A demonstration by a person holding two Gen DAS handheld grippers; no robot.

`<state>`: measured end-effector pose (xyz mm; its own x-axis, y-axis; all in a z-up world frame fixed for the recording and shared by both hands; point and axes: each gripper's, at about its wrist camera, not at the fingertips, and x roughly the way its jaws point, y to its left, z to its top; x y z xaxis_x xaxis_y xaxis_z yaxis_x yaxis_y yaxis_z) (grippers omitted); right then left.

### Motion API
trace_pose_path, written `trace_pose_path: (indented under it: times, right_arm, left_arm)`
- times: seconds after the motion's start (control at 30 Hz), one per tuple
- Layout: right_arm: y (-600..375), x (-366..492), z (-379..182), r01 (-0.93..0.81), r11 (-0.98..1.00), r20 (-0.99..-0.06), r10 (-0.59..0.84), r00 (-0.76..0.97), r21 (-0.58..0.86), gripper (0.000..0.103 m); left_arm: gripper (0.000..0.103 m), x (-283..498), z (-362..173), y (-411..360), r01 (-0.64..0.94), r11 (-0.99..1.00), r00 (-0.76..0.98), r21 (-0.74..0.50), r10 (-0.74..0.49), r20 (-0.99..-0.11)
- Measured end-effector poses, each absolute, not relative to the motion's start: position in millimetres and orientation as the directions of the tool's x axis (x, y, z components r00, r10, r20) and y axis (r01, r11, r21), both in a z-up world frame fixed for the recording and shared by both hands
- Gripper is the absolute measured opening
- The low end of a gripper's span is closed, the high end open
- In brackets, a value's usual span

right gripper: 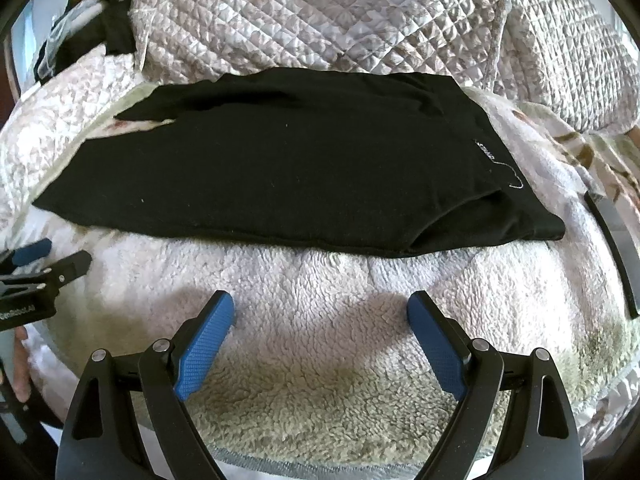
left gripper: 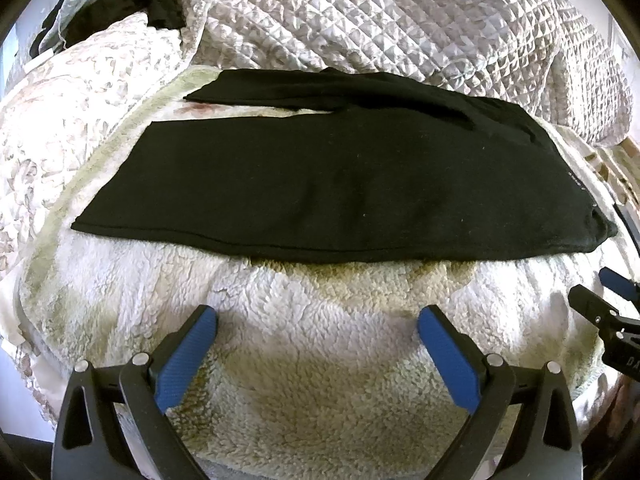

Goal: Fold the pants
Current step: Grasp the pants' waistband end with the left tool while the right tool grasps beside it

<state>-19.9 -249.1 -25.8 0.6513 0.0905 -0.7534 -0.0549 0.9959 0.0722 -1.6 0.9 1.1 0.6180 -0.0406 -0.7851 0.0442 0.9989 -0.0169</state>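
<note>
Black pants (left gripper: 304, 184) lie flat across a fleece blanket (left gripper: 304, 360), legs to the left and waistband to the right, one leg laid mostly over the other. They also show in the right wrist view (right gripper: 280, 168), with small white lettering near the waistband (right gripper: 486, 152). My left gripper (left gripper: 318, 320) is open and empty, hovering over the blanket just short of the pants' near edge. My right gripper (right gripper: 320, 308) is open and empty, near the waist end. Each gripper shows in the other's view, the right gripper (left gripper: 600, 300) and the left gripper (right gripper: 48, 258).
A quilted bedspread (left gripper: 400, 20) is heaped behind the pants. Dark clothing (left gripper: 132, 4) lies at the far left on a patterned cover (left gripper: 80, 92). A dark flat strip (right gripper: 612, 240) lies at the bed's right edge.
</note>
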Motion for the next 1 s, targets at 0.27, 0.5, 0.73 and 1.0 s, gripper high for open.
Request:
trace_pose_path:
  times: [0.27,0.5,0.73,1.0]
  right_arm:
    - [-279,-19,-15,0.012,0.988,-0.737,0.106,0.668,0.154,0.089]
    - [-318,-3,-20,0.106,0.935,-0.729,0.188,0.659,0.338,0.089]
    - [-371,15,-23,0.265,0.817,-0.669,0.186,0.72,0.513,0.086]
    - [-396,29,-31,0.333,0.737,-0.646,0.18,0.742,0.588,0.048]
  left_arm:
    - [0.102,-1,9,13,0.021,0.993,0.648,-0.116,-0.101,-0.754]
    - [0.1,16,9,41,-0.072,0.967,0.655,-0.243,-0.137,-0.743]
    - [0.097,36,7,69,-0.162,0.91,0.683,-0.381,-0.175,-0.709]
    - [0.077,59,8,84,-0.231,0.908,0.712,-0.349,-0.087,-0.697]
